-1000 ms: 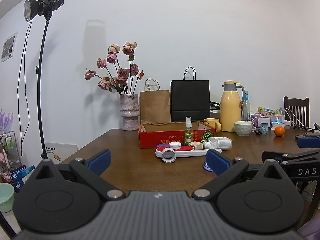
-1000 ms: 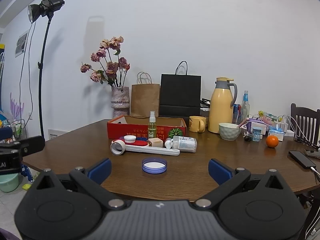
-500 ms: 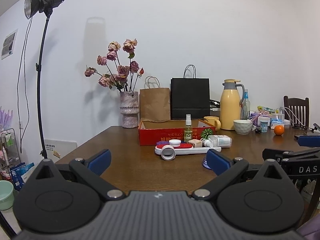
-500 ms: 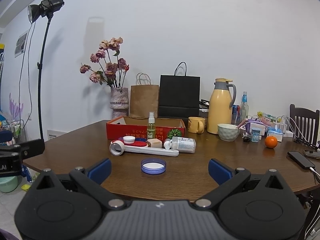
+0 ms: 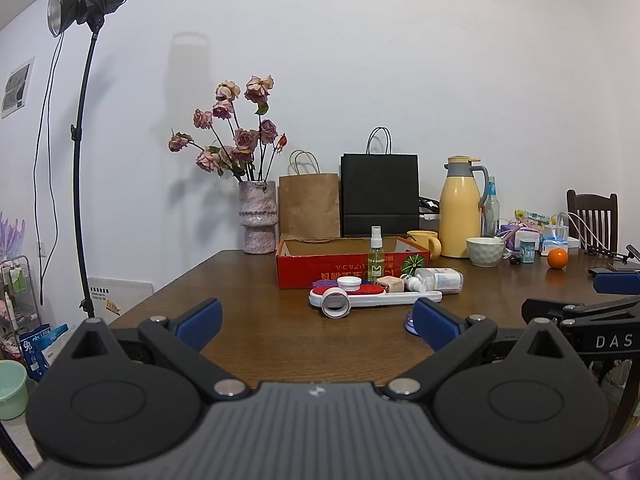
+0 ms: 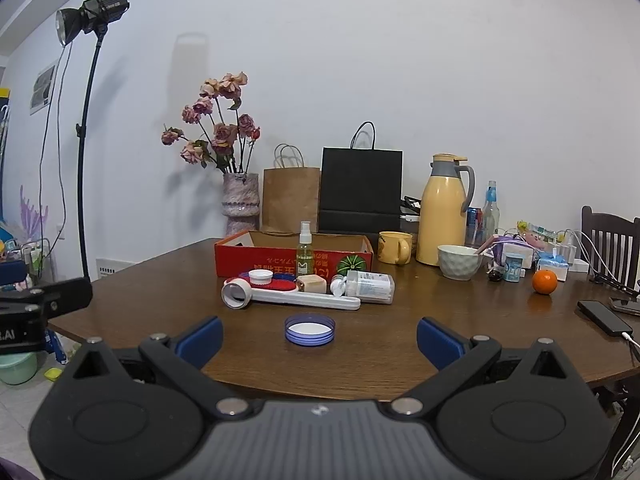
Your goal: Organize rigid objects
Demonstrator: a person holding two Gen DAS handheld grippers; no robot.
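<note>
A red cardboard box (image 5: 320,272) (image 6: 256,258) stands open on the brown table. In front of it lie a long white tool with a ring end (image 5: 376,300) (image 6: 296,298), a green spray bottle (image 5: 376,258) (image 6: 305,252), a small white cap (image 6: 260,277), a tan block (image 6: 312,283) and a clear plastic bottle on its side (image 5: 438,279) (image 6: 368,286). A blue lid (image 6: 310,329) lies nearer. My left gripper (image 5: 316,320) is open and empty, well short of the objects. My right gripper (image 6: 318,336) is open and empty, just before the lid.
At the back stand a flower vase (image 5: 257,222), a brown bag (image 5: 309,206), a black bag (image 5: 379,194), a yellow jug (image 5: 460,210), a yellow mug (image 6: 394,247) and a white bowl (image 6: 459,261). An orange (image 6: 544,281) and phone (image 6: 604,317) lie right. A light stand (image 5: 82,160) is left.
Both views have shifted slightly; the objects sit a little lower and nearer. Both grippers stay open and empty.
</note>
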